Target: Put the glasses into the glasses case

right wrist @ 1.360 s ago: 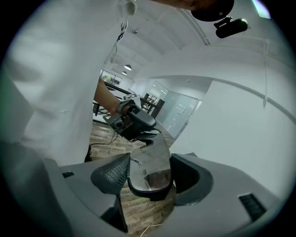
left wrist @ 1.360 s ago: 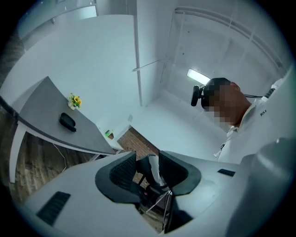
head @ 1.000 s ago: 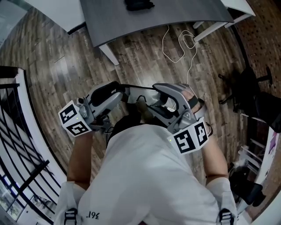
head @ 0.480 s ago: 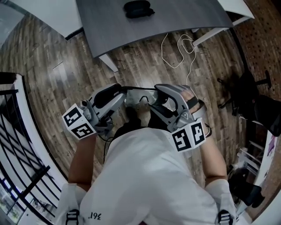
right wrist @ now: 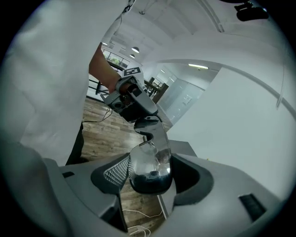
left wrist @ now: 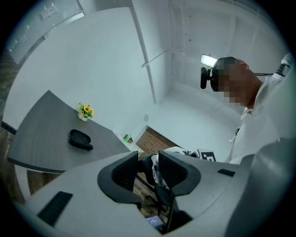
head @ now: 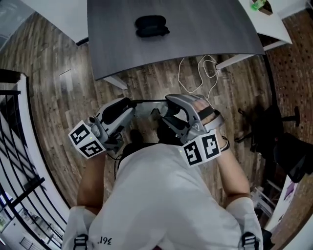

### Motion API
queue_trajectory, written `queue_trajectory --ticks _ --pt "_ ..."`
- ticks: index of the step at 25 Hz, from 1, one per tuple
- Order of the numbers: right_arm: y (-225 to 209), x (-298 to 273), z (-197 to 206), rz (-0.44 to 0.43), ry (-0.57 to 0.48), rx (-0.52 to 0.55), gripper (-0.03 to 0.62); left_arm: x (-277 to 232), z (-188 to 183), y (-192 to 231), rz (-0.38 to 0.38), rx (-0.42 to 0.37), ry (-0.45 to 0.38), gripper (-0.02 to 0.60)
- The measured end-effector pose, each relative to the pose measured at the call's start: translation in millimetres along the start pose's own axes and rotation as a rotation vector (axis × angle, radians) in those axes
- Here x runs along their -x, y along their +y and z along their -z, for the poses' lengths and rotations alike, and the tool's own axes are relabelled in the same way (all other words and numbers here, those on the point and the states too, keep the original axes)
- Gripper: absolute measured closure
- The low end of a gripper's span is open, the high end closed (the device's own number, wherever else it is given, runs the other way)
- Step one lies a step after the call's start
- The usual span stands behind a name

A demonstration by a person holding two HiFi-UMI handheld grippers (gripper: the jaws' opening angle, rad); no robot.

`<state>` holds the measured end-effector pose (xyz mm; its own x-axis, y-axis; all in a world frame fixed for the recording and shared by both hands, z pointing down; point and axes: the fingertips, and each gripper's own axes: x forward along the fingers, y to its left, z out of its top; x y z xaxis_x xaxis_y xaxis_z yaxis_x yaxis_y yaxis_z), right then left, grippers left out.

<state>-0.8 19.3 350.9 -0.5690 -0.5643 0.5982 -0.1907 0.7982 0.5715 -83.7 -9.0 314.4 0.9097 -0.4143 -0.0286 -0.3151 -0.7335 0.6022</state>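
Observation:
A closed black glasses case lies on the grey table, far ahead of both grippers. The clear-lensed, dark-framed glasses hang over the wooden floor in front of my chest, held from both ends. My left gripper is shut on their left end, and my right gripper is shut on the right lens. In the right gripper view that lens fills the gap between the pads. In the left gripper view the glasses sit edge-on between the jaws, and the case shows on the table.
A white cable trails on the floor under the table's near edge. A small pot of yellow flowers stands behind the case. A black chair is to the right, a black railing to the left, and a white desk beside the grey table.
Both grippers have carried the glasses toward the grey table. More of the table and the whole case have come into the head view.

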Motion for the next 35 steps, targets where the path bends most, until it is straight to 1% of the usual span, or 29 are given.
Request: queue_trajectory --ticks 6,9,13,17,20,26,31,35 --pt "-36 8 36 -0.031 -0.026 0.070 0.327 -44 -7 1 -0.069 -0.008 -0.042 0.436" --pt "-46 4 43 -0.043 -0.034 0.088 0.327 -53 -10 8 -0.099 -0.006 -0.049 0.436" --pt "-57 -9 48 -0.055 -0.028 0.099 0.327 -58 -14 24 -0.129 0.001 -0.032 0.436" --pt "-70 -27 48 -0.046 -0.004 0.114 0.327 -59 -23 44 -0.117 0.005 -0.016 0.436" --pt "-81 -42 48 -0.035 0.028 0.107 0.327 -62 -33 62 -0.098 0.008 0.004 0.436" --pt "-108 -64 47 0.014 0.086 0.110 0.327 -70 -56 90 -0.055 -0.024 0.027 0.436" --pt "-118 -73 49 0.019 0.106 0.102 0.327 -74 -62 101 -0.058 -0.025 0.037 0.436" --pt "-130 -81 56 0.012 0.101 0.110 0.327 -84 -67 113 -0.083 -0.032 0.046 0.437"
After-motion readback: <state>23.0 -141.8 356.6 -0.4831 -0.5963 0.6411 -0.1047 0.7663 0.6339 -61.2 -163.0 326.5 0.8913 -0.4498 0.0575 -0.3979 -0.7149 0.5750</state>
